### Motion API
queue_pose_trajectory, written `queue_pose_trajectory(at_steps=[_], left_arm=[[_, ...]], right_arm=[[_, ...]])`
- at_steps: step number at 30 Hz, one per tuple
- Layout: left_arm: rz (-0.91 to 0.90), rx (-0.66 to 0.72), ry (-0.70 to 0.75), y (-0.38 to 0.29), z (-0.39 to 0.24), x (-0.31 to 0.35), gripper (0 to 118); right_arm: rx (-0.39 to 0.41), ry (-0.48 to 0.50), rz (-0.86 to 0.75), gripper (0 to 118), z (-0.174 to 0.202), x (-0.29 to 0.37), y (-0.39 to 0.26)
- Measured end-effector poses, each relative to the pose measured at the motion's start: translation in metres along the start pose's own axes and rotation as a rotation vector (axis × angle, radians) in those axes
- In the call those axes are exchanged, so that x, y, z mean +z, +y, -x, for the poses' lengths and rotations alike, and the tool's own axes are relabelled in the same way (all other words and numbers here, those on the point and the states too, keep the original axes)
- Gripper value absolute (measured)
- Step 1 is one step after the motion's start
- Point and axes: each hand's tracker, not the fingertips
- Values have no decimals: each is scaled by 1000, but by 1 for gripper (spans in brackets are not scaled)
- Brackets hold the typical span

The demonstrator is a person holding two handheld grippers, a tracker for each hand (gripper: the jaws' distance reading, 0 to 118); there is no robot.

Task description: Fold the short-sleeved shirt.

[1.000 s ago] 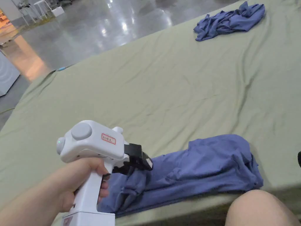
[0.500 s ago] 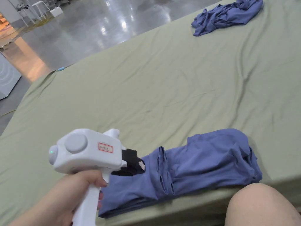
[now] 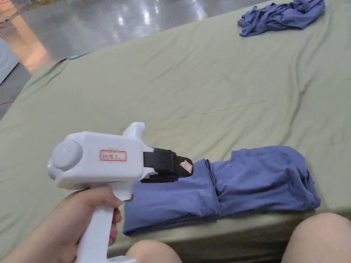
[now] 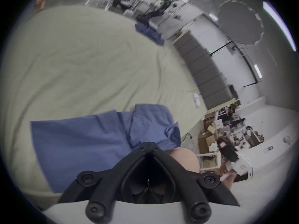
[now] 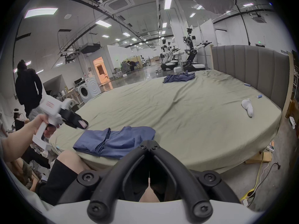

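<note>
At the lower left of the head view your hand [image 3: 79, 219] holds the left gripper [image 3: 183, 166] just above the left end of the blue short-sleeved shirt [image 3: 240, 185]; its jaws are closed with nothing between them. The shirt lies folded into a long band along the near edge of the green sheet [image 3: 205, 96], low in the frame. In the right gripper view, the right gripper [image 5: 149, 144] sits at bottom centre, jaws pressed together and empty, off the bed's edge. At the upper right, a second blue garment [image 3: 282, 15] lies crumpled.
</note>
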Motion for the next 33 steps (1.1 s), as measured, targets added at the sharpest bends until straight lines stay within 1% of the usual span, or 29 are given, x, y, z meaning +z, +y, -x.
queue_pose_trajectory(at_steps=[2,3,4,5,6,7,8,9,11,13,14,15,16,17,18,19,20,21,22,23,24,25,27,29,30,31,32,33], left_arm=[[-83,53,-49,-10,42,37,0],[-127,72,-32,-18,66,51,0],[-178,85,-1,-26,88,63,23],[-240,140,42,-37,113,72,61],[-271,225,69,-46,136,77,96],[-266,286,40,-53,157,76,105],[-246,339,-16,-57,174,69,105],[-212,384,-136,-62,191,63,105],[-132,474,-202,-66,206,42,105],[-98,449,-231,-65,215,16,105],[-79,418,-288,-63,215,3,104],[-110,392,-344,-61,211,-5,100],[-108,397,-360,-58,211,-18,85],[-79,394,-318,-54,206,-30,61],[-50,355,-263,-53,200,-43,18],[-27,298,-206,-53,195,-51,16],[-25,281,-194,-52,204,-54,16],[-43,325,-258,-49,207,-51,16],[-48,340,-250,-46,209,-44,16],[-52,328,-233,-45,209,-37,16],[-53,283,-175,-46,210,-24,16],[-51,267,-144,-44,212,-14,16],[-55,298,-133,-40,221,9,15],[-68,286,-22,-35,222,39,15],[-73,279,18,-31,225,54,15],[-65,302,32,-27,229,68,15],[-52,327,61,-27,212,83,15],[-54,322,120,-23,207,97,16]], right_arm=[[7,17,21,2,10,-6,1],[0,13,32,2,15,-9,2],[-4,14,45,2,19,-13,3],[-1,27,60,2,23,-17,4],[5,26,64,2,27,-21,5],[11,20,68,2,32,-24,5],[19,15,68,2,36,-26,6],[22,17,69,2,40,-28,7],[17,10,68,2,48,-30,8],[4,18,75,2,54,-32,8],[2,25,83,2,58,-33,8],[7,27,91,2,61,-35,8],[27,20,101,2,65,-35,8],[48,11,108,2,67,-35,9],[63,3,112,2,69,-36,9],[66,0,113,2,69,-35,10],[66,-1,114,2,69,-35,11],[64,-4,114,2,68,-34,12],[62,-8,111,2,67,-32,13],[60,-9,108,2,66,-31,14],[59,-8,106,2,65,-30,14],[58,-8,104,2,63,-30,14],[59,-5,103,2,63,-32,14],[60,1,98,2,62,-33,13],[52,12,94,2,62,-34,12],[45,25,91,2,62,-34,12],[43,36,87,2,63,-35,12],[46,45,84,2,62,-35,11]])
